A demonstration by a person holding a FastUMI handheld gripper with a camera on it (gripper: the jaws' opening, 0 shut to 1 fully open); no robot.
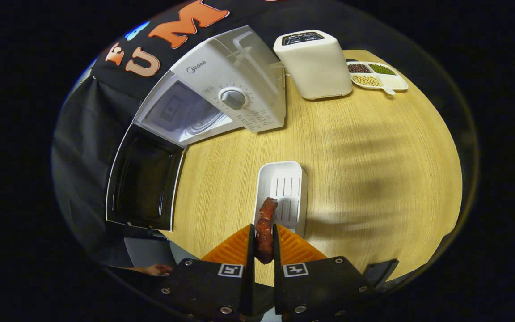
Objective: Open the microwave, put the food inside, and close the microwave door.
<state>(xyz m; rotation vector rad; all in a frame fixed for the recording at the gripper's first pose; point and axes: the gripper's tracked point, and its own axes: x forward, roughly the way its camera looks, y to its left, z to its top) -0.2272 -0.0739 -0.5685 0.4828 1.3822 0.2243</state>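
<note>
I have the tongs (264,243) clamped narrow on the food (265,230), a reddish-brown glazed piece of meat standing on edge between the two orange fingers (235,246), with both of them pressing its sides. Its top end pokes out ahead of the fingertips, so my grip sits on the lower half; I judge it firm enough, though a glazed surface may be slick, so I would keep the squeeze steady and avoid any jerks.

Taking the microwave (221,89) as my landmark: the white tray (286,179) lies on the tabletop (373,156) in front of the microwave, just beyond the fingertips, and looks empty. The food seems lifted above the tray's near end, though I cannot tell by how much. The microwave door (143,179) hangs fully open to the side of the cavity (186,116), its dark inner face turned my way, so opening is done and carrying the food in is the step in hand.

To do it well, I would lift enough to clear the tray's rim, swing toward the cavity, keep well off the open door's edge, and go in low and level over the glass turntable, which I can just make out inside, before easing the fingers apart.

On the far side of the microwave stands a white toaster (313,65), and beyond it a divided dish of beans (376,74); both are well apart from my path
</note>
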